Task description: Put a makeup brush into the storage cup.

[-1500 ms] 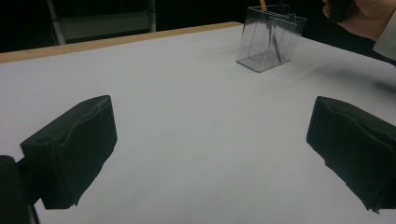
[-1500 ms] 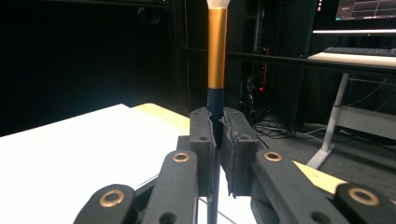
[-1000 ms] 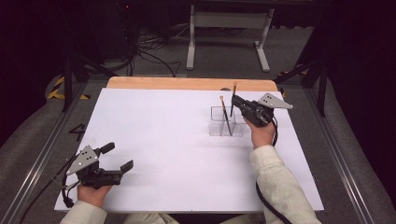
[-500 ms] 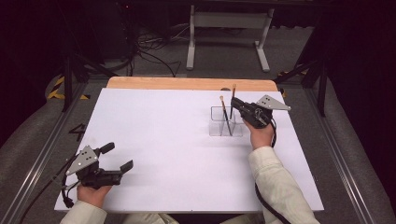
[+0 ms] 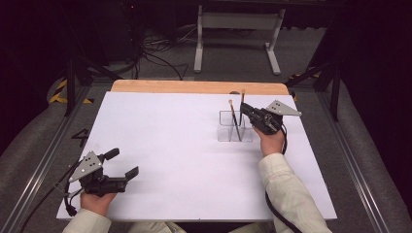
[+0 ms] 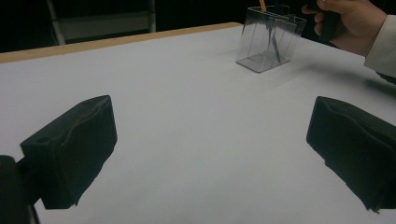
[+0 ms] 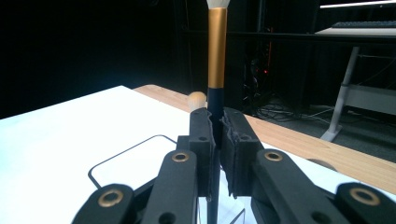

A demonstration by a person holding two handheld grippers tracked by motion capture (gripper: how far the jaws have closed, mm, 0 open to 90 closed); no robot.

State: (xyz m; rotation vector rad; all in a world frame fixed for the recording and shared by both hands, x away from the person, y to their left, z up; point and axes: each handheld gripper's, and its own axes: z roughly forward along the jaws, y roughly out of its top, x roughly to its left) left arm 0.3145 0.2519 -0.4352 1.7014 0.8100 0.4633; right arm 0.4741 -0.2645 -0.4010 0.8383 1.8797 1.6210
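Observation:
My right gripper is shut on the dark handle of an upright makeup brush with a gold ferrule and pale bristles on top. It holds the brush over a clear, divided holder at the table's right rear. In the right gripper view the jaws pinch the black handle below the gold band. A second brush leans in the holder, its rounded tip just behind the jaws. My left gripper rests open near the front left corner, nothing between its pads.
A white sheet covers the table, with a wooden strip along the far edge. Behind the table are cables and a white stand's legs on the floor. The left gripper view shows the holder and the other hand.

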